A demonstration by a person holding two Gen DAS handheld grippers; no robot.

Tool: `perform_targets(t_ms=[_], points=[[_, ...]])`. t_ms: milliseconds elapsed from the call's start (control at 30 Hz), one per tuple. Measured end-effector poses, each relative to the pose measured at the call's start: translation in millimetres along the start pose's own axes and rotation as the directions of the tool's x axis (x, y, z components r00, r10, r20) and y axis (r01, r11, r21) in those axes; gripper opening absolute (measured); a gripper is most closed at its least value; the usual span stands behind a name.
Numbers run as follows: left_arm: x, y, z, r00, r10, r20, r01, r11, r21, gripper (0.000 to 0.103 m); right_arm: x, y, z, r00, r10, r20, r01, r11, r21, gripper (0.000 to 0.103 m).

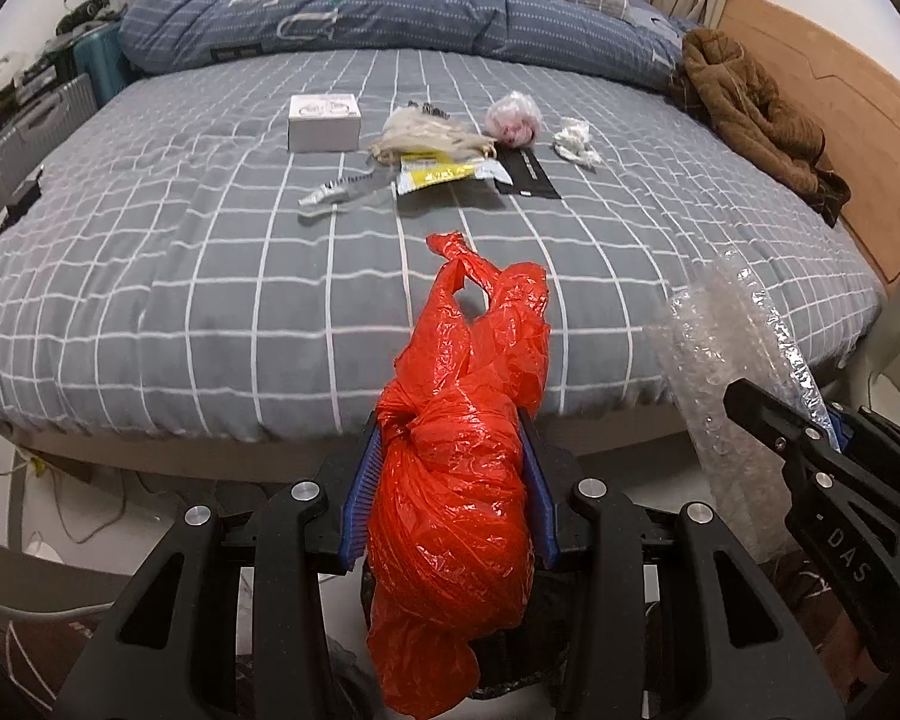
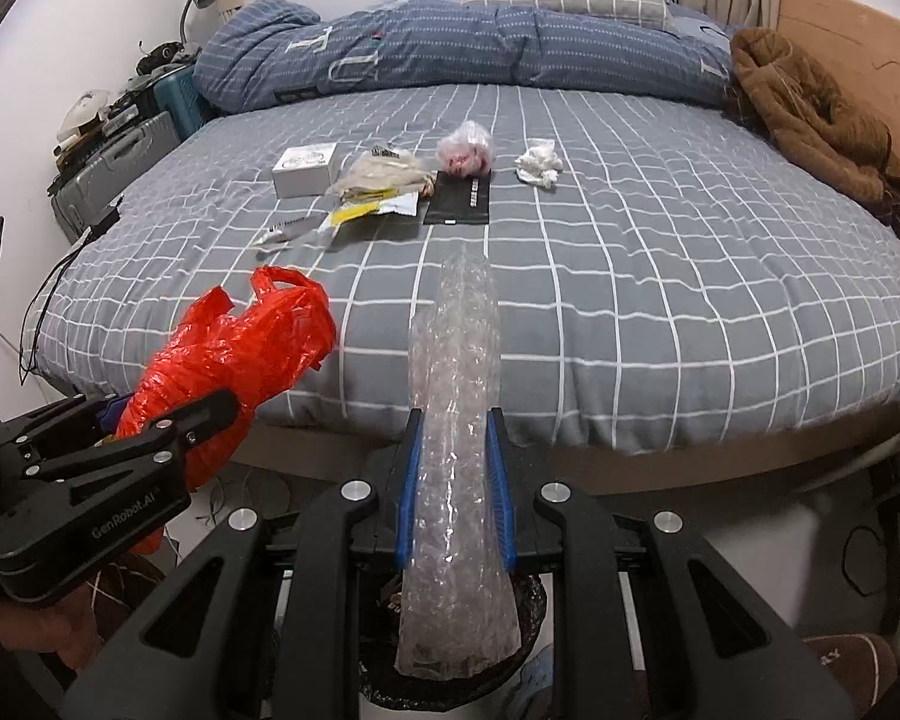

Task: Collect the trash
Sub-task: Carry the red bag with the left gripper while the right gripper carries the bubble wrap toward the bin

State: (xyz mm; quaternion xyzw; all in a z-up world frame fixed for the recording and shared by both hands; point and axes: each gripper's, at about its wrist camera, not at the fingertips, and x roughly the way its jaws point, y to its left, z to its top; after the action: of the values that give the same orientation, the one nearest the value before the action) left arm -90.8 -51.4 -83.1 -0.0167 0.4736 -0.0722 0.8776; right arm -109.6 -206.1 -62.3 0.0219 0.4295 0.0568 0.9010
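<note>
**Both loads poised over the bin**

Fingers of the left gripper (image 1: 450, 492) are clamping the red bag (image 1: 456, 480); the right gripper (image 2: 455, 492) is pinching the bubble wrap (image 2: 456, 468). Each load's long axis is running 12-to-6, its lower end hanging over the bin (image 2: 528, 612) at 6 o'clock.

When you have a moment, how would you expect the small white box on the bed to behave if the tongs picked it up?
The white box looks rigid, with crisp edges, so it should probably hold its shape under a squeeze, unlike the red bag in the left tongs. It sits flat on the bed sheet, so rolling seems unlikely. Its smooth sides may be slippery.
</note>
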Motion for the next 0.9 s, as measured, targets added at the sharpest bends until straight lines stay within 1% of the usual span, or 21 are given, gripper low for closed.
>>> perform_targets(t_ms=[300,633,767,900], points=[[1.6,-2.3,-21.0,0.999,0.0,-0.036,0.0,1.0,-0.001,0.041,2.2,1.7,-19.8,0.999,-0.004,-0.04,0.005,1.0,0.006,0.019],[1.2,-1.3,-55.3,0.996,0.0,-0.091,-0.002,1.0,-0.013,0.041,1.5,3.6,-45.2,0.996,-0.005,-0.084,0.005,1.0,0.001,0.019],[8.6,-1.0,-64.9,0.993,-0.005,-0.114,0.003,1.0,-0.011,0.041,6.6,3.2,-53.9,0.995,-0.009,-0.095,0.008,1.0,-0.008,0.019],[26.0,3.0,-71.6,0.99,0.003,-0.143,-0.006,1.0,-0.018,0.04,24.2,-0.4,-62.7,0.99,-0.024,-0.136,0.023,1.0,-0.008,0.019]])
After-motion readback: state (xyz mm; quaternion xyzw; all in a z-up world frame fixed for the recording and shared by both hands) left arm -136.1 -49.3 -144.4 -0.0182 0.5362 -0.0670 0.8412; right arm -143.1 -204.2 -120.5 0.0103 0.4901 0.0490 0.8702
